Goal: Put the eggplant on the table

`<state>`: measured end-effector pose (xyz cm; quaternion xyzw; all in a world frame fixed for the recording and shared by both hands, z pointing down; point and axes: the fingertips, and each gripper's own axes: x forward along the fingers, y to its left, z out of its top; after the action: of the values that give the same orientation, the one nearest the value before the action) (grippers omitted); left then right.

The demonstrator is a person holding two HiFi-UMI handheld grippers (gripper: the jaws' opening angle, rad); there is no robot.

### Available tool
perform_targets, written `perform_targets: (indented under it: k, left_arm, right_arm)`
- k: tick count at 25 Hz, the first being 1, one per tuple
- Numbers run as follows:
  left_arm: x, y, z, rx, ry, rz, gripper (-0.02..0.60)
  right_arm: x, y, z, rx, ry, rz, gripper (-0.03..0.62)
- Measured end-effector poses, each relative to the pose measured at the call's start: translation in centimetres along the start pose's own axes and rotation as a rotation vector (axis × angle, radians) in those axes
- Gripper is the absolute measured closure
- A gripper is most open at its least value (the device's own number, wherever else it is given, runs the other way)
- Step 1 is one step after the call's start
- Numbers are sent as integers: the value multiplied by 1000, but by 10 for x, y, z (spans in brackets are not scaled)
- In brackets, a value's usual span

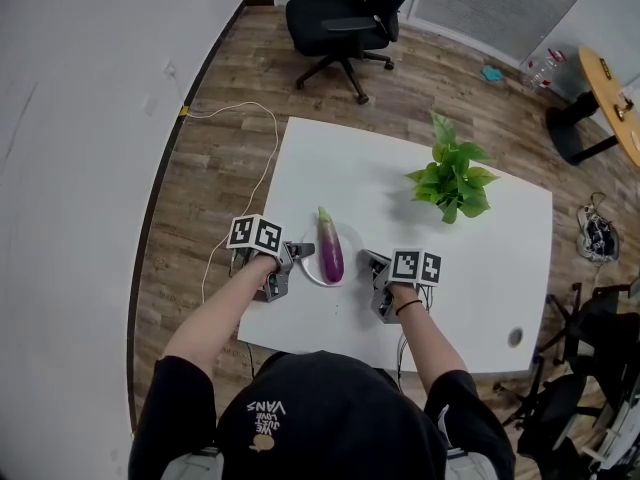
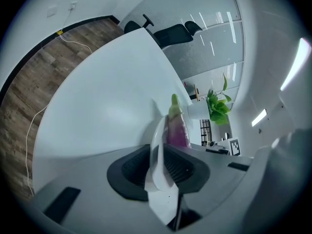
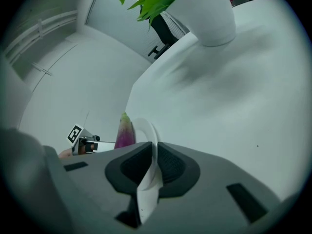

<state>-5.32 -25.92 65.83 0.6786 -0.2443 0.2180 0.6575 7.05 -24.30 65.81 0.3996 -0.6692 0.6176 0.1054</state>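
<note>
Head view: eggplant [image 1: 329, 253] beside left tongs [image 1: 303, 251]

Head count, desk & room: mostly singles, a few pairs.
White table [image 1: 400, 158] x1, w/ 1 eggplant [image 1: 329, 251], 1 plate [image 1: 351, 242] & 1 potted plant [image 1: 452, 180] on it. Grippers x2: left gripper [image 1: 300, 251] & right gripper [image 1: 368, 260], each w/ 1 marker cube, so 2 cubes. 1 person, 2 forearms in view. Off the table: 1 black office chair [image 1: 335, 23] for sure, poss. a 2nd behind it, can't tell; 1 white cable [image 1: 262, 158] on the floor; 1 wooden table [image 1: 612, 93] at the right edge. Tables in total: 2.
</note>
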Motion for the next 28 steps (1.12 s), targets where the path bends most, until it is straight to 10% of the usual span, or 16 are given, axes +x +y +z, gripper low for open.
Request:
perform_targets:
  k: [28]
  left_arm:
    - [-11,4,-3,-56,-51,-61,469]
  right_arm:
    - [-5,0,2,-28,-21,-4,503]
